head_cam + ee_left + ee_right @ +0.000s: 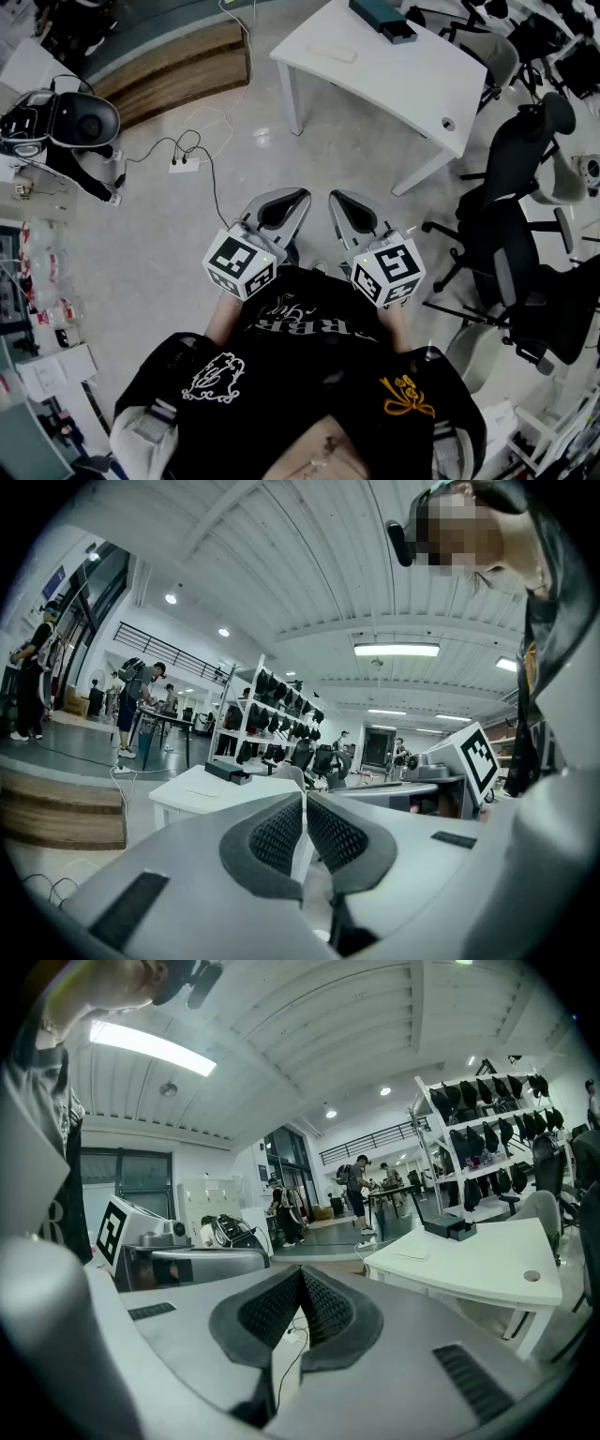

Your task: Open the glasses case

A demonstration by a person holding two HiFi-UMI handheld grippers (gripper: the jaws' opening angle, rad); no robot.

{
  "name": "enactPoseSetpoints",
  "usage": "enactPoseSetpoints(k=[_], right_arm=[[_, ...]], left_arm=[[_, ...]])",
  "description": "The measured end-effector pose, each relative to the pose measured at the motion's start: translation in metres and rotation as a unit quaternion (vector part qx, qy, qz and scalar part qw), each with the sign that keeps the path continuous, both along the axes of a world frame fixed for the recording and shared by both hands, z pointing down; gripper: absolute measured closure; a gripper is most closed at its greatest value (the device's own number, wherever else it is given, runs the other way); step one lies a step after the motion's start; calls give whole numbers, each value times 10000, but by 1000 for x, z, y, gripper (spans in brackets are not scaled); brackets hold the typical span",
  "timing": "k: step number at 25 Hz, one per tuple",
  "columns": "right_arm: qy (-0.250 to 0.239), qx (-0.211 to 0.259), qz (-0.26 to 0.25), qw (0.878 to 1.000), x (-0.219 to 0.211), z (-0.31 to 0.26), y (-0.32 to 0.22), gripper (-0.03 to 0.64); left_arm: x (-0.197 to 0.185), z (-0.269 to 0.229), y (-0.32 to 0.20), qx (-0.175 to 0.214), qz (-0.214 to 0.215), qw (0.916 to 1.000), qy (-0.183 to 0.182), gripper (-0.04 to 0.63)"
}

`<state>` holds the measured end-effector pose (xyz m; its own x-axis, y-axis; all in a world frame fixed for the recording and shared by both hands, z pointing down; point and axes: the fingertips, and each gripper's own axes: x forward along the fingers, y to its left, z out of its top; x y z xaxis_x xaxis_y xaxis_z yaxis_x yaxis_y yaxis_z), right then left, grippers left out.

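Down by the person's chest both tongs are pressed together, pinching nothing: left gripper (294, 200) and right gripper (340, 201). Dark glasses case (382, 19) sits on the white table (394, 84), well apart from them

Dark box (384, 19) on white table (403, 89) — cut by top edge; pale item (333, 53) — unidentifiable.

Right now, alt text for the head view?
A person holds the left gripper and right gripper side by side, both shut and empty, above the floor. Ahead stands a white table with a dark box; office chairs at right.
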<state>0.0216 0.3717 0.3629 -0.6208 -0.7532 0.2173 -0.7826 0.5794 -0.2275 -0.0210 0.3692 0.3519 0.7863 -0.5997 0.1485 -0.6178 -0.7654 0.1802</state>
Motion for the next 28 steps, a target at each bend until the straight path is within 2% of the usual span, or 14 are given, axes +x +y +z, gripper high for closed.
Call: enactPoseSetpoints(k=[4, 10, 17, 28], right_arm=[[-63, -7, 56, 10000, 5, 2, -3, 604], [-477, -93, 78, 9988, 12, 3, -4, 603], [-523, -156, 38, 9985, 11, 8, -10, 603], [-603, -235, 186, 9977, -1, 17, -65, 603]], left_arm=[[5, 1, -3, 33, 45, 10000, -11, 566], [9, 3, -4, 44, 22, 9999, -88, 566], [6, 1, -8, 19, -10, 9998, -217, 566], [-12, 12, -64, -134, 33, 9995, -284, 566]])
